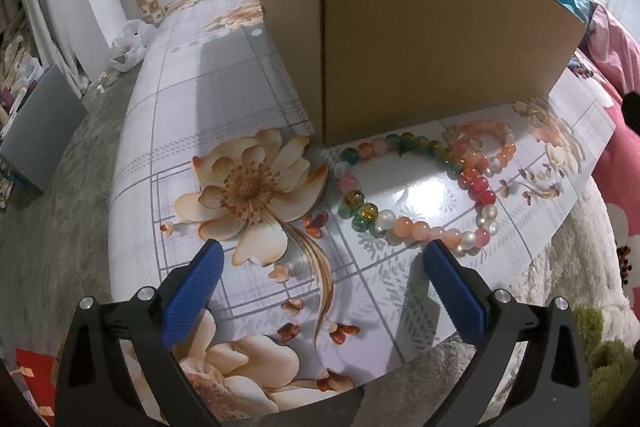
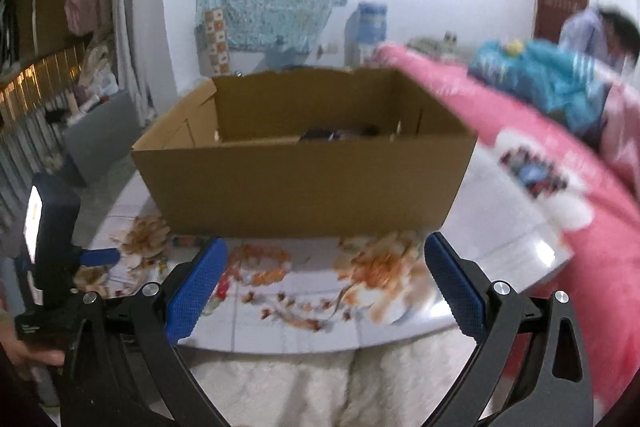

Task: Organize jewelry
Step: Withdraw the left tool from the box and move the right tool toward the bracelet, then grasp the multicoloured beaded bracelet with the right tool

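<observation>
Resting surface: a glossy floral board (image 1: 248, 99) printed with large peach flowers and grey grid lines, lying on a white fluffy blanket (image 2: 304, 383).
Cardboard box (image 1: 420, 39): plain brown and open-topped, standing on the board; something dark lies inside, too blurred to identify.
Pink bedding (image 2: 560, 195): heaped just to the right of the box.
Bead necklace (image 1: 404, 223): a long strand of round glossy beads in peach, pink, pearly white, teal and amber, lying in a loose loop on the board just in front of the box's near wall.
Bead bracelet (image 1: 490, 143): a smaller ring of peach and pink beads touching the necklace's right end, near the box.
Left gripper (image 1: 320, 255): blue-padded fingers spread wide, empty, just short of the necklace.
Right gripper (image 2: 324, 251): fingers spread wide, empty, in front of the box.
</observation>
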`<state>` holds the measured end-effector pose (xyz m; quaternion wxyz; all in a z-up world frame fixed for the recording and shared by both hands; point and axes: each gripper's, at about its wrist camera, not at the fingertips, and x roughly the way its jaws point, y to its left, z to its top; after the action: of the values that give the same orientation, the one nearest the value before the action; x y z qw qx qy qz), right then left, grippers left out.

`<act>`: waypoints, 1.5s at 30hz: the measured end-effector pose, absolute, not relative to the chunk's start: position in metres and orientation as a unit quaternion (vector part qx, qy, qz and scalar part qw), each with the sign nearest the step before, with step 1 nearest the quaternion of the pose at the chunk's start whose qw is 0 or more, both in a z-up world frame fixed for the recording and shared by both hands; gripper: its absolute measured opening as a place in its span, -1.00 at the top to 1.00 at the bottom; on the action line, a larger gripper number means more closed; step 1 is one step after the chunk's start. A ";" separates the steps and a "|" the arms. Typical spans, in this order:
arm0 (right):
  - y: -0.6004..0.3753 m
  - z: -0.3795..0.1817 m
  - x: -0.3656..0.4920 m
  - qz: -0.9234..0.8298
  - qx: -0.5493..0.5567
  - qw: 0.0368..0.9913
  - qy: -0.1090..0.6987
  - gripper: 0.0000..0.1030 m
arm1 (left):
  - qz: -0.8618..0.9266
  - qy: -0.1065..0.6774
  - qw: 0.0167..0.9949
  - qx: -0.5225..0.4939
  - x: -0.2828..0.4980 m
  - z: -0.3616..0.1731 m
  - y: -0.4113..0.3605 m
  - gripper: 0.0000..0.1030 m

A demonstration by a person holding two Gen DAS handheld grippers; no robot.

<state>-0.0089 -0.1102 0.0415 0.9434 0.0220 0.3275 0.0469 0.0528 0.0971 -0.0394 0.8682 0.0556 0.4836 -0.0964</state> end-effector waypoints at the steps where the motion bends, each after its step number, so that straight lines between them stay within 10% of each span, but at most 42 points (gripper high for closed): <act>1: -0.113 0.040 -0.008 0.049 0.032 0.941 0.332 -0.84 | -0.096 0.484 0.868 0.056 0.053 -0.039 0.097 -0.91; 9: -0.097 0.031 -0.001 0.151 0.069 0.913 0.373 -0.42 | -0.125 0.444 0.887 0.004 0.047 -0.022 0.111 -0.80; 22: -0.044 -0.009 0.031 0.212 0.052 0.850 0.480 0.35 | -0.181 0.437 0.881 0.010 0.071 -0.022 0.108 0.13; 45: -0.030 -0.018 0.047 0.194 0.037 0.839 0.507 0.84 | -0.178 0.442 0.875 0.089 0.086 -0.032 0.091 0.78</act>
<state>0.0473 -0.0296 -0.0177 0.8394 0.0373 0.5065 0.1936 0.0860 0.0913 -0.0321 0.8747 0.0894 0.4418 -0.1779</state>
